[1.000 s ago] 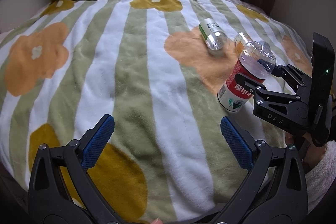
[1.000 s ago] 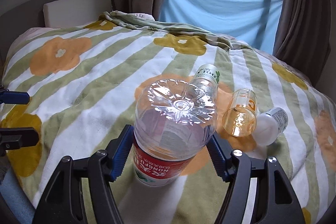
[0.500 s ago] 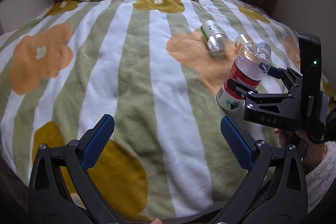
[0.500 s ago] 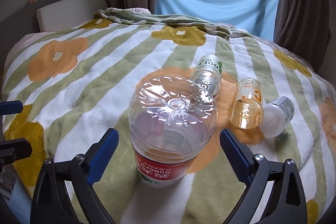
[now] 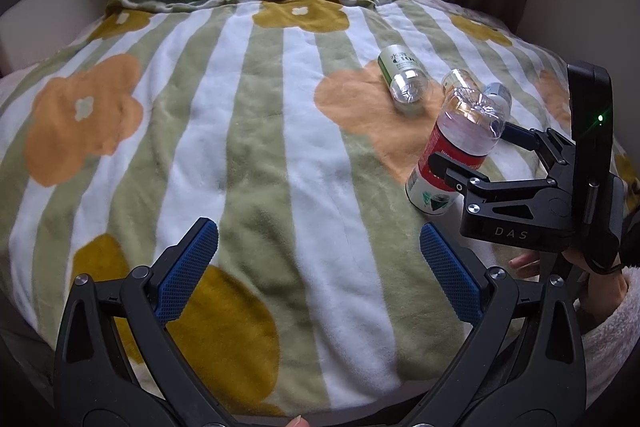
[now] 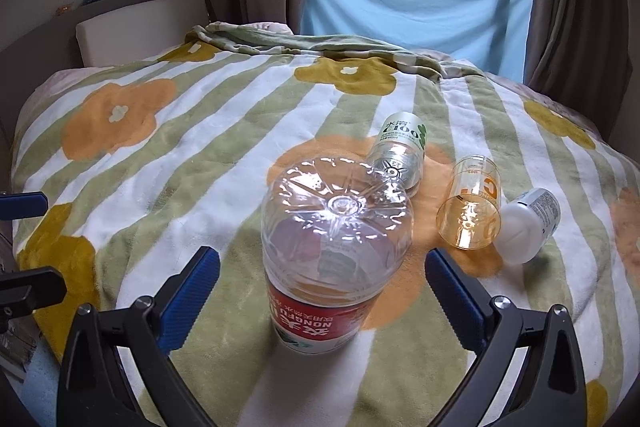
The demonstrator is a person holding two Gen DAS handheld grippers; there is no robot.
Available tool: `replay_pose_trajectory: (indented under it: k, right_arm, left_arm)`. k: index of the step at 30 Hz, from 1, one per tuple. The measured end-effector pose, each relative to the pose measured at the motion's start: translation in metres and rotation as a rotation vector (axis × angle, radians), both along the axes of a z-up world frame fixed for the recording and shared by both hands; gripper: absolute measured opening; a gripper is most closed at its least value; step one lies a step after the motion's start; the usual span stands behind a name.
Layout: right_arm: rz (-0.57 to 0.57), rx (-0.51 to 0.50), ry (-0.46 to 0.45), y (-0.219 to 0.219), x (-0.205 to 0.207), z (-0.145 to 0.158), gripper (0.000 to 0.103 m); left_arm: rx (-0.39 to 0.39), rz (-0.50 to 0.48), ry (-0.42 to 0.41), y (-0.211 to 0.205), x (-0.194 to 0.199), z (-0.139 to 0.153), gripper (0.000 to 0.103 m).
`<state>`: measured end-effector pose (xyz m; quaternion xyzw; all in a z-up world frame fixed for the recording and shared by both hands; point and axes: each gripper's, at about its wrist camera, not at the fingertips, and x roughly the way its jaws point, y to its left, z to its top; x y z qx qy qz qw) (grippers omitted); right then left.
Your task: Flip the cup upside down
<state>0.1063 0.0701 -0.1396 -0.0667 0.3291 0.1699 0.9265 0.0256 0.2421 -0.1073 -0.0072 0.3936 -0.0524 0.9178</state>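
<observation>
A bed fills the room in front of me, covered by a plush fleece blanket (image 6: 208, 163) striped in white and sage green with rounded orange and mustard flowers; behind it hang brown curtains and a pale blue cloth across the window.

My right fingers (image 6: 322, 297) are spread wide, their blue ribbed pads on either side of the clear plastic bottle (image 6: 334, 259) but touching nothing. That bottle stands upside down on the blanket, its moulded petal-shaped base uppermost and its red label inverted; from the left wrist view it leans slightly (image 5: 456, 151).

My left fingers (image 5: 318, 275) are just as wide apart and hold nothing, over bare blanket near the bed's front edge.

The cup (image 6: 472, 205), a smooth translucent orange tumbler with orange print, lies on its side just right of the bottle, open mouth towards me. A white rounded bottle (image 6: 528, 221) lies touching it on the right. A green-labelled bottle (image 6: 400, 151) lies on its side behind the upturned one.
</observation>
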Motion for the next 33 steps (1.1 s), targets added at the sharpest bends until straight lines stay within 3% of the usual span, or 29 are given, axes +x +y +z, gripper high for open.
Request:
replay_pose_trajectory:
  k: [7, 15, 18, 21, 24, 27, 33]
  right_arm:
    - [-0.031, 0.044, -0.050, -0.022, -0.030, 0.040, 0.102]
    - [-0.154, 0.093, -0.245, -0.065, -0.092, 0.137, 0.102]
    - [-0.194, 0.081, -0.308, -0.070, -0.108, 0.159, 0.102]
    - [-0.263, 0.063, -0.358, -0.074, -0.120, 0.165, 0.102]
    - [-0.308, 0.108, -0.384, -0.083, -0.130, 0.162, 0.102]
    - [-0.332, 0.115, -0.397, -0.088, -0.133, 0.160, 0.102]
    - [-0.352, 0.106, -0.415, -0.088, -0.139, 0.159, 0.102]
  left_arm:
    - [0.008, -0.015, -0.086, -0.014, -0.020, 0.034, 0.101]
    - [0.018, 0.009, -0.372, -0.023, -0.036, 0.123, 0.101]
    - [0.002, 0.012, -0.470, -0.028, -0.046, 0.144, 0.101]
    - [0.050, 0.035, -0.548, -0.038, -0.060, 0.148, 0.101]
    - [0.086, 0.039, -0.610, -0.045, -0.075, 0.142, 0.101]
    - [0.103, 0.040, -0.631, -0.048, -0.082, 0.137, 0.101]
    - [0.063, 0.047, -0.624, -0.042, -0.084, 0.132, 0.101]
